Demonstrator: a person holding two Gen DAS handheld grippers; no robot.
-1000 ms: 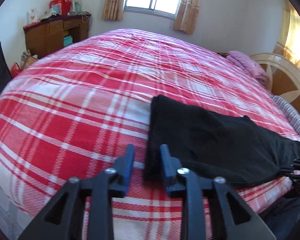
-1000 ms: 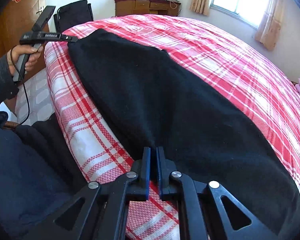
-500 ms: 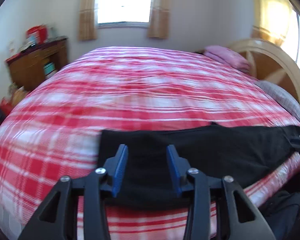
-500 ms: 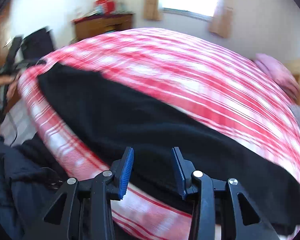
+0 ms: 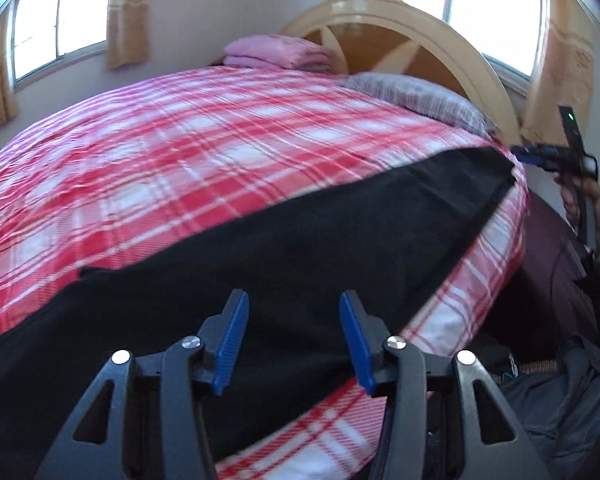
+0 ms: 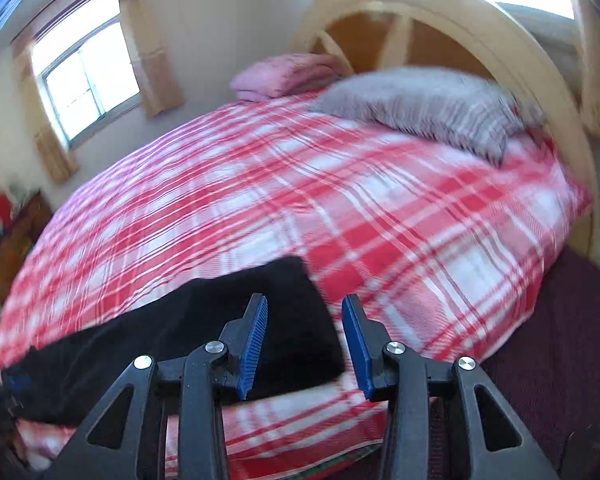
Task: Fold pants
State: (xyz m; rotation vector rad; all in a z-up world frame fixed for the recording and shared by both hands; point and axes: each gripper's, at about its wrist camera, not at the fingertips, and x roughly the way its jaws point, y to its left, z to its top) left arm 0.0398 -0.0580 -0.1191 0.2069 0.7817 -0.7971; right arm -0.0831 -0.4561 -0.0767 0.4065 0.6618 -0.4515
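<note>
Black pants (image 5: 300,240) lie flat along the near edge of the red plaid bed (image 5: 180,160), running from lower left to upper right. My left gripper (image 5: 293,312) hovers open over their middle, with nothing pressed between its blue pads. At the pants' far right end, a hand holds my right gripper (image 5: 527,155). In the right wrist view that gripper (image 6: 305,312) stands open just above the squared end of the pants (image 6: 220,320), its right finger over the bedspread (image 6: 380,200). Neither gripper holds cloth.
A cream arched headboard (image 5: 400,12) stands at the far end, with a grey striped pillow (image 6: 420,108) and a folded pink blanket (image 5: 280,52) before it. Dark purple cloth (image 6: 560,340) lies right of the bed. The person's dark clothing (image 5: 560,400) is at the near edge.
Both views have swung right toward the headboard. The right gripper, shut a second ago at the pants' edge, now stands open over their end. The left gripper widened and moved along the pants.
</note>
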